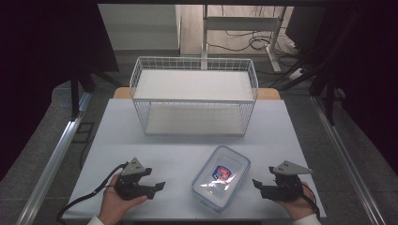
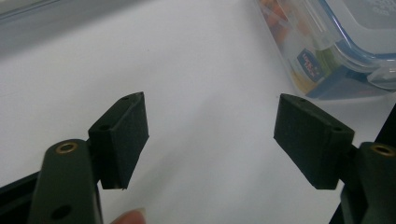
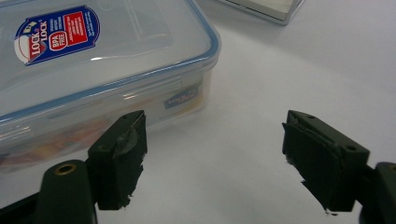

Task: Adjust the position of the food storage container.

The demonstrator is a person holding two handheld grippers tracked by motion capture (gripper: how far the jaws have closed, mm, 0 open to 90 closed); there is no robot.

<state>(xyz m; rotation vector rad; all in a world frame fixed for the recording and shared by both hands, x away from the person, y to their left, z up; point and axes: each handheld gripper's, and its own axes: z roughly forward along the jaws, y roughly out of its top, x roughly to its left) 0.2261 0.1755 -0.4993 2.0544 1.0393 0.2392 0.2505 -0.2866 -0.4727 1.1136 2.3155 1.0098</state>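
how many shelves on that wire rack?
2. The wire rack at the table's far side has an upper shelf and a lower shelf directly beneath it. Both look bare; nothing suggests a hidden third.

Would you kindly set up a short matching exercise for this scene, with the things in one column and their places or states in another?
Things:
1. white wire basket
2. clear plastic lidded container with a blue seal
3. left gripper
4. right gripper

Places or states:
a. open, left of the container
b. at the table's far side
c. between the two grippers
d. open, right of the container

Pairs: 1-b, 2-c, 3-a, 4-d
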